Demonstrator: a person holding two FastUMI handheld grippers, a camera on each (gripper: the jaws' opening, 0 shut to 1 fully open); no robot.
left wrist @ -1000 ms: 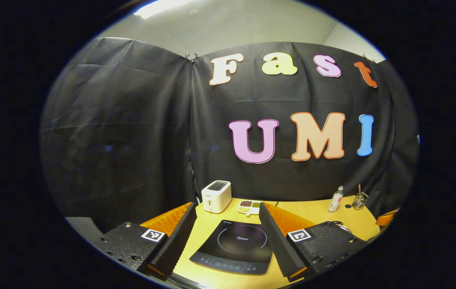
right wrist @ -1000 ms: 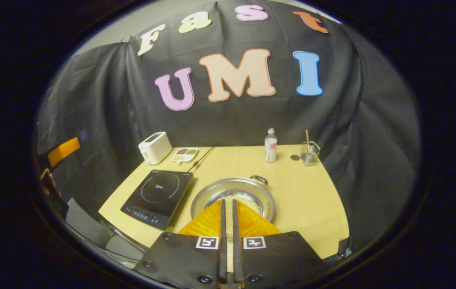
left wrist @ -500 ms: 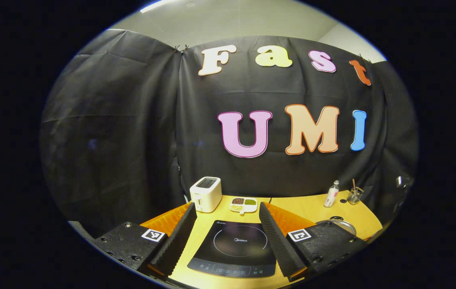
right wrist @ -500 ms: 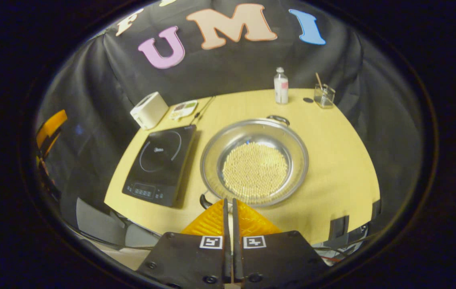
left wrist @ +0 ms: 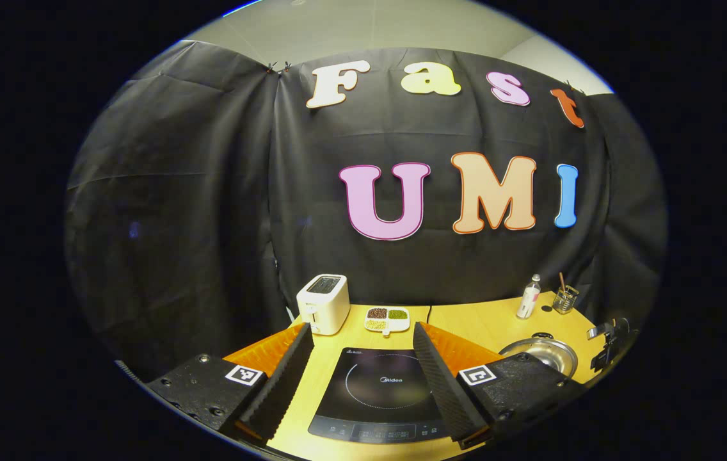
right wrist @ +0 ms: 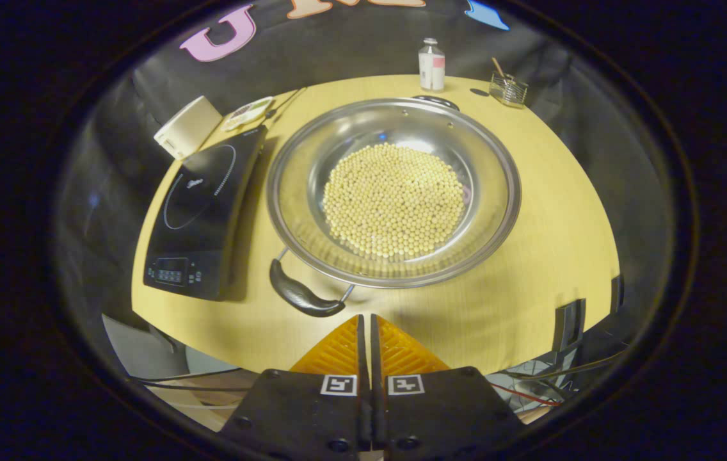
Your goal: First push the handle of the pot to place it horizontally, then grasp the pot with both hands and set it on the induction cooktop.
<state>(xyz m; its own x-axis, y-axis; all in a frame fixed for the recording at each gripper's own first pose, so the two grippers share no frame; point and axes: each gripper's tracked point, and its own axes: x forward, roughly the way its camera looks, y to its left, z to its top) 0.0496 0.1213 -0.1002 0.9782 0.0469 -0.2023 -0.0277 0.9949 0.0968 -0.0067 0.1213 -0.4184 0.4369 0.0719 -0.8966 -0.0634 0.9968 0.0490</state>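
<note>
Right gripper [right wrist: 367,323]: fingers pressed together with nothing between them, poised above the near edge of the tabletop [right wrist: 549,256]. Directly ahead of its tips lies the pot's near handle [right wrist: 303,296], a dark curved grip set slightly to the left of the fingertips and not touched by them. Beyond the handle sits the pot [right wrist: 394,191] itself, a wide metal vessel resting on the tabletop with a layer of pale round beans [right wrist: 394,200] across its bottom; a second handle [right wrist: 437,100] shows at its far rim. The induction cooktop [right wrist: 203,221] lies just beside the pot, to the gripper's left, apart from it. Farther off stand a toaster [right wrist: 187,127], a small dish [right wrist: 248,112], a bottle [right wrist: 431,64] and a glass [right wrist: 508,89] near the wall. Left gripper [left wrist: 363,342]: fingers spread wide, holding nothing, raised over the cooktop's near side, with the pot well off to its right.
</note>
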